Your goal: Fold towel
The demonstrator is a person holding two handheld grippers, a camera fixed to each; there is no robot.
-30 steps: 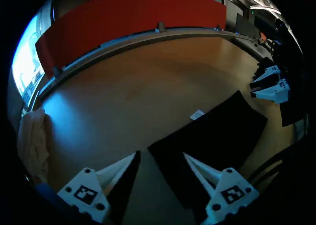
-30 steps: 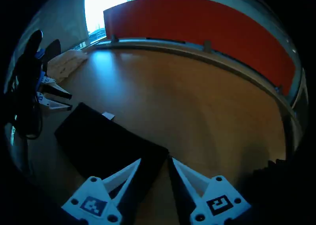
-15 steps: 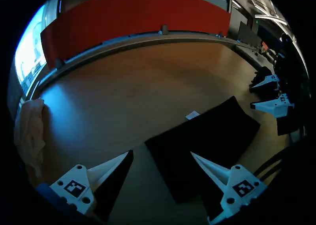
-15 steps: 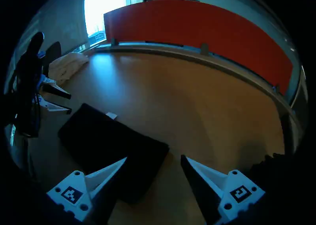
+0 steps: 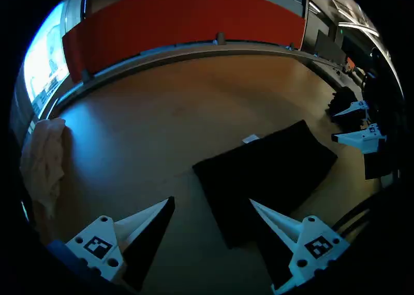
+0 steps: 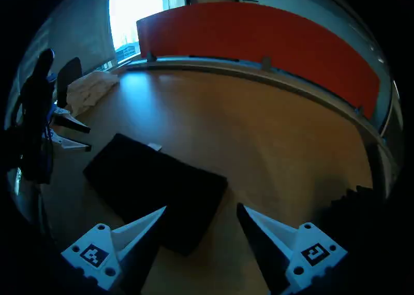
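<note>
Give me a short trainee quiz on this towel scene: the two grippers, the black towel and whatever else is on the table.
1. True or false: the left gripper is shut on the black folded towel.
2. Which thing lies at the wooden table edge near the bright window? A: a cream crumpled cloth. B: a metal bowl. C: a blue book.
3. Fill in the missing word: the right gripper is ___ above the near end of the towel.

Key: 1 false, it is open and holds nothing; 2 A; 3 open.
</note>
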